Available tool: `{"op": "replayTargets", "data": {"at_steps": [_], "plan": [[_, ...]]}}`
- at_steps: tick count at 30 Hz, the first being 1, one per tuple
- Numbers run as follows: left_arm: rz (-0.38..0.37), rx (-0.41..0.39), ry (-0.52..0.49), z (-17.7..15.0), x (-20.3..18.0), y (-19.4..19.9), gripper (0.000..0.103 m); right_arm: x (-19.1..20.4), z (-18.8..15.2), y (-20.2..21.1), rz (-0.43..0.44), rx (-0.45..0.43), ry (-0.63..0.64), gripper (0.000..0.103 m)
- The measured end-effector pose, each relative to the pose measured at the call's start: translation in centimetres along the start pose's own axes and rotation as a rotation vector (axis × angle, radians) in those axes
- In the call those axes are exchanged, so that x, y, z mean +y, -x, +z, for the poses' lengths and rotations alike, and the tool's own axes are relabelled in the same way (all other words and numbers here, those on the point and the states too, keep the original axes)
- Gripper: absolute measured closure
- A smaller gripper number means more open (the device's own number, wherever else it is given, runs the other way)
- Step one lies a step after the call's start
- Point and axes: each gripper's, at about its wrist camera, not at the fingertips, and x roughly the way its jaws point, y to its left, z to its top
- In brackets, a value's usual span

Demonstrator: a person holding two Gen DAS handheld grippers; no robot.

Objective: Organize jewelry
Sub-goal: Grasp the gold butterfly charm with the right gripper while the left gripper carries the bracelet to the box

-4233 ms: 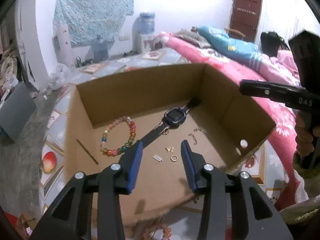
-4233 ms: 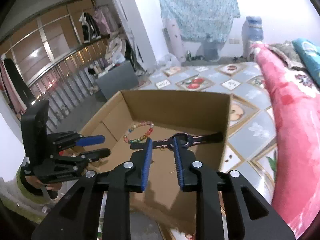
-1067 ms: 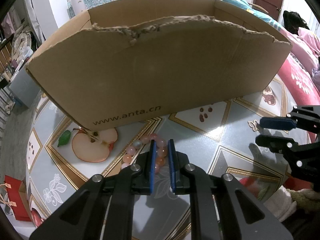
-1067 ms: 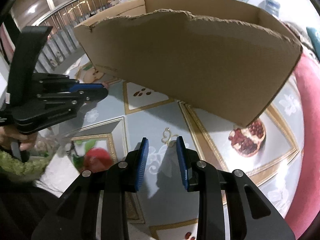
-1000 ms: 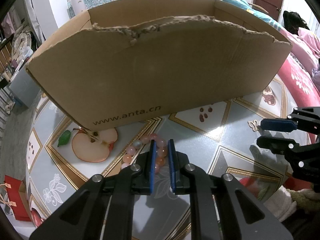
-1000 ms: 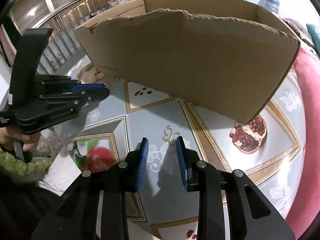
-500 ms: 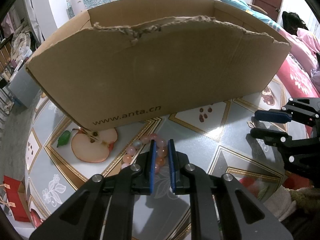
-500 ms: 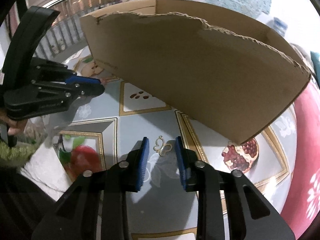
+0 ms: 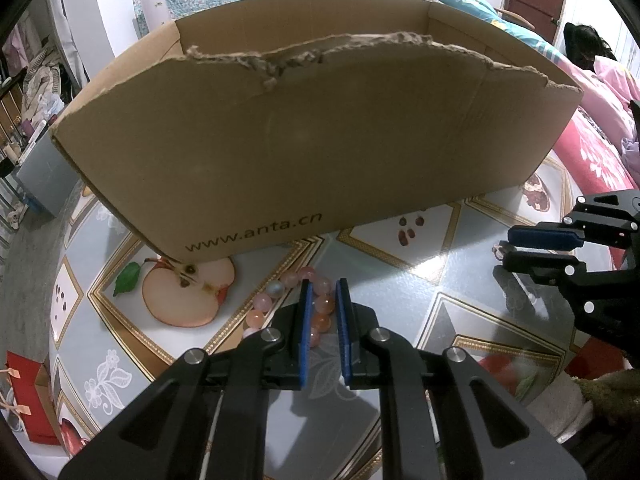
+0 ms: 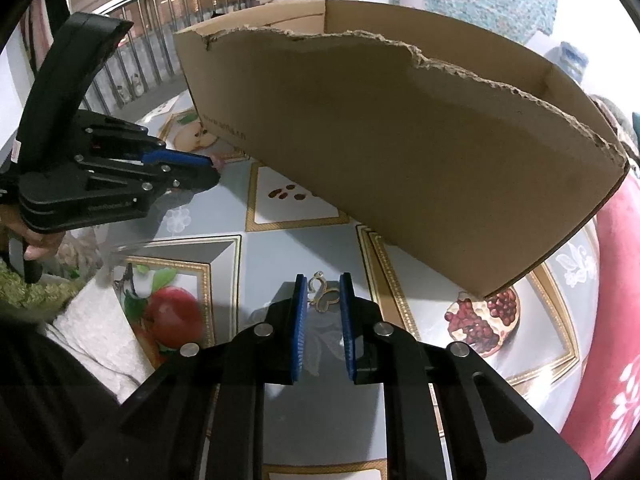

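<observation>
A pink bead bracelet (image 9: 276, 289) lies on the fruit-print tabletop in front of the cardboard box (image 9: 320, 140). My left gripper (image 9: 321, 284) points down at it, its blue pads shut on the beads between them. In the right wrist view, a small gold butterfly-shaped ornament (image 10: 326, 298) lies on the table between the tips of my right gripper (image 10: 323, 278). Its jaws are closing around the ornament, with a sliver of gap still showing. The box (image 10: 400, 140) stands just beyond. Each gripper shows in the other's view: left gripper (image 10: 214, 170), right gripper (image 9: 506, 246).
The box's torn front wall rises close ahead of both grippers and hides its inside. A pink and red quilt (image 9: 592, 148) lies at the right. A white towel (image 10: 92, 320) sits at the table's near edge. A red bag (image 9: 24, 392) stands on the floor at left.
The right gripper's pads have drawn closer together around the gold ornament, and its wrist has rolled a little. The left gripper has kept still on the beads.
</observation>
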Motion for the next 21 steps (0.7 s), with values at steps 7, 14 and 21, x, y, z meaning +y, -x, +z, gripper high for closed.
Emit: {"op": "replayTargets", "data": {"at_steps": [7, 14, 21], "plan": [[-0.040, -0.040, 0.022, -0.7, 0.9, 0.9, 0.093, -0.4, 0.2, 1.4, 0.012, -0.030, -0.026, 0.089], [-0.149, -0.126, 0.076, -1.4, 3.1, 4.1, 0.094, -0.6, 1.0, 4.5, 0.037, -0.107, -0.054, 0.089], [-0.305, -0.249, 0.171, -0.4, 5.8, 9.3, 0.094, -1.6, 3.7, 9.0, 0.120, -0.244, -0.085, 0.089]]}}
